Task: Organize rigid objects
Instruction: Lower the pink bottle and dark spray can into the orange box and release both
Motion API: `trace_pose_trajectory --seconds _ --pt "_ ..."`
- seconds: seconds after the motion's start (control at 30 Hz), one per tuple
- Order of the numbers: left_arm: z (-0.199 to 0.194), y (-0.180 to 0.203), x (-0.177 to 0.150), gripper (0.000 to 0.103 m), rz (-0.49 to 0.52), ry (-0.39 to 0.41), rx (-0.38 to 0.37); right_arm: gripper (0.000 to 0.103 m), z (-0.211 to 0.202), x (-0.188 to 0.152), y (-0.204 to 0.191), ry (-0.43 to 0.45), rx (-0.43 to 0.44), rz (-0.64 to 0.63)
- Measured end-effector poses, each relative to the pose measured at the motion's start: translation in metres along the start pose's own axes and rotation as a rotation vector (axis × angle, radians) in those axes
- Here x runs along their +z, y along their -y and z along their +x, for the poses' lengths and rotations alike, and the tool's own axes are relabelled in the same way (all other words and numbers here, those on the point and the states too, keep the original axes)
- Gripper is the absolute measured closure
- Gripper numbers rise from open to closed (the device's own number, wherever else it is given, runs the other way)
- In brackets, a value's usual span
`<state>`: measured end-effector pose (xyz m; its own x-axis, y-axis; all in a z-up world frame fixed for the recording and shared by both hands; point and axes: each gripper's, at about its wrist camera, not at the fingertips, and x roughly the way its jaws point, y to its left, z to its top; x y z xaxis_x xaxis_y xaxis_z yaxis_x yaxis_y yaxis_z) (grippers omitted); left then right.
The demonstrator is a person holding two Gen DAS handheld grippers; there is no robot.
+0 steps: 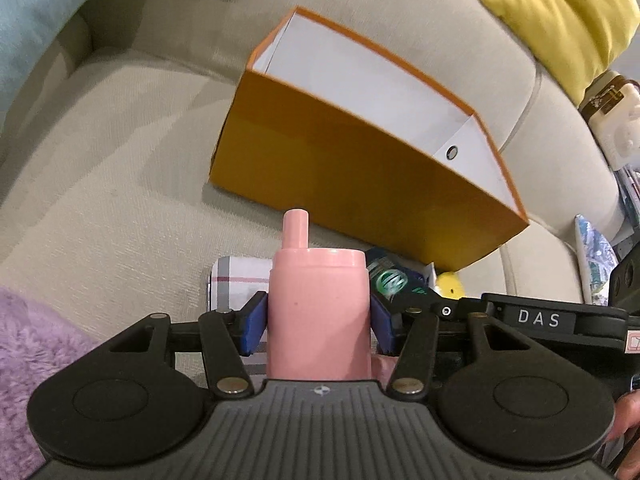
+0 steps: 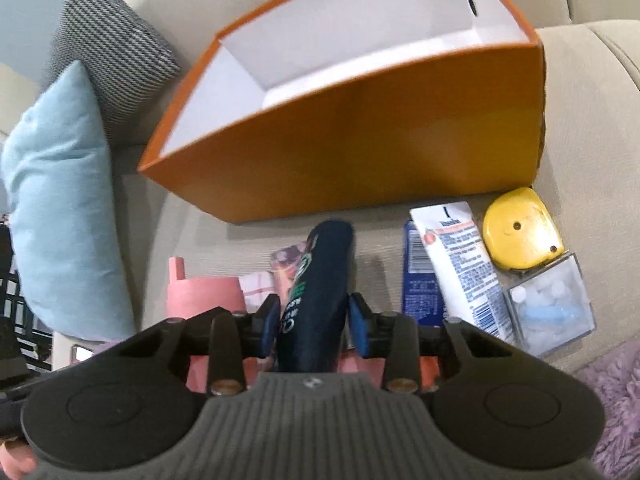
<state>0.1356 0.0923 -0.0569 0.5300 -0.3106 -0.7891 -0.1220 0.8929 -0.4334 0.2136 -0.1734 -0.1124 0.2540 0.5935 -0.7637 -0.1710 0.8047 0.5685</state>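
Note:
An open orange box (image 1: pixel 340 168) with a white inside stands on a beige sofa seat. In the left wrist view my left gripper (image 1: pixel 318 320) is shut on a pink bottle (image 1: pixel 318 312) with a narrow cap, its blue pads pressing both sides. In the right wrist view my right gripper (image 2: pixel 314 316) is shut on a dark spray can (image 2: pixel 320 276) that points toward the orange box (image 2: pixel 360 144). The pink bottle (image 2: pixel 204 294) shows just left of it. The can's rear end is hidden under the gripper.
Right of the can lie a blue tube (image 2: pixel 418 280), a white tube (image 2: pixel 460 264), a yellow tape measure (image 2: pixel 520 236) and a clear box (image 2: pixel 548 308). A plaid box (image 1: pixel 236 280) lies behind the bottle. Pillows (image 2: pixel 60 200) line the sofa back; a purple fluffy throw (image 1: pixel 24 360) edges the seat.

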Motion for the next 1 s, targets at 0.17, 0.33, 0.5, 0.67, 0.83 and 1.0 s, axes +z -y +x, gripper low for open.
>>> trace_pose_trajectory --seconds 0.17,0.33,0.5,0.67,0.83,1.0 --pt "-0.017 0.007 -0.001 0.042 0.020 0.029 -0.007 0.069 -0.015 -0.004 -0.010 0.030 0.011 -0.026" --pt "-0.036 0.016 0.011 0.042 0.057 0.068 -0.018 0.069 -0.041 0.001 -0.025 0.096 0.026 -0.074" --pt "-0.050 0.040 0.058 0.042 0.150 0.102 -0.015 0.069 -0.068 0.032 -0.043 0.182 0.043 -0.137" --pt "-0.031 0.060 0.129 0.042 0.228 0.057 0.006 0.069 -0.072 0.093 -0.048 0.253 0.013 -0.147" --pt "0.044 0.066 0.187 0.042 0.278 -0.072 0.102 0.069 -0.013 0.153 -0.037 0.189 -0.033 -0.093" --pt "0.116 0.064 0.203 0.042 0.390 -0.170 0.219 0.069 0.039 0.184 -0.022 0.156 -0.071 -0.078"
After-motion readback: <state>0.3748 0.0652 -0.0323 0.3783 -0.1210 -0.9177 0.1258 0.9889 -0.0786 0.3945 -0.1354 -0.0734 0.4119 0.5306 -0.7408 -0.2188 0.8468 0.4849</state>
